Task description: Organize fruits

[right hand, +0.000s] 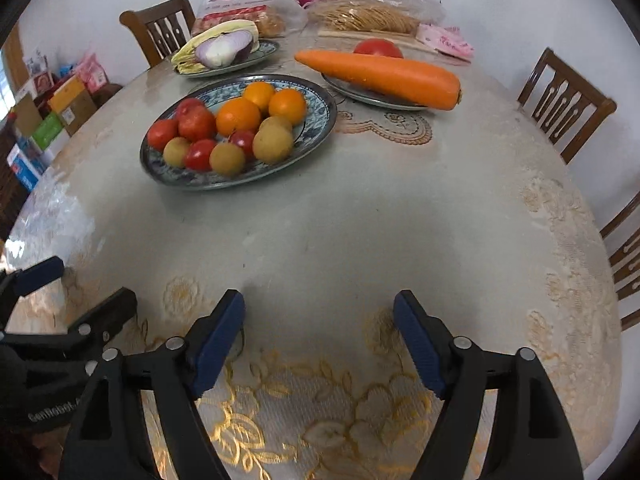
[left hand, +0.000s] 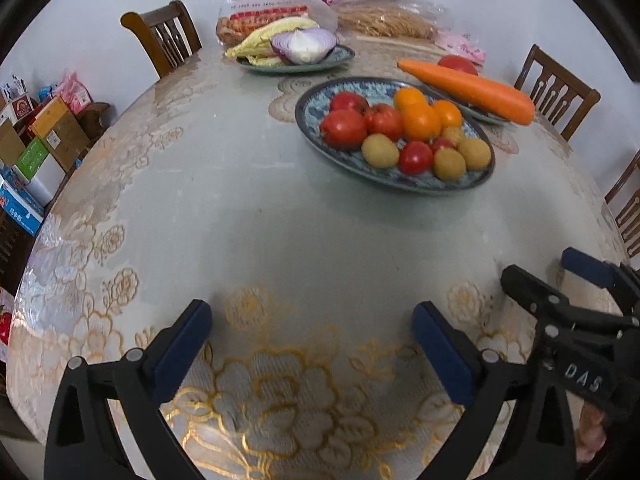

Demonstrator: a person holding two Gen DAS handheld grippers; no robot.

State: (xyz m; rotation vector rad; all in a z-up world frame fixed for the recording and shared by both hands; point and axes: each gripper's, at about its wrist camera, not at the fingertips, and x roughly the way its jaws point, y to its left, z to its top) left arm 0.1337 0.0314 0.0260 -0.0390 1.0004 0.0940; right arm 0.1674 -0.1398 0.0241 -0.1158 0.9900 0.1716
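The tomato (right hand: 378,47) behind the carrot (right hand: 384,77) shows only its top. The carrot hides most of its plate (right hand: 352,92). Red print on the plastic bag (left hand: 268,0) is too small to read. In the left view, the right gripper (left hand: 560,276) is cut off at the frame edge.

"DAS" on the right gripper (left hand: 568,276), "GenRobot" on the left gripper (right hand: 90,282), "%" on plastic bag (right hand: 240,4)
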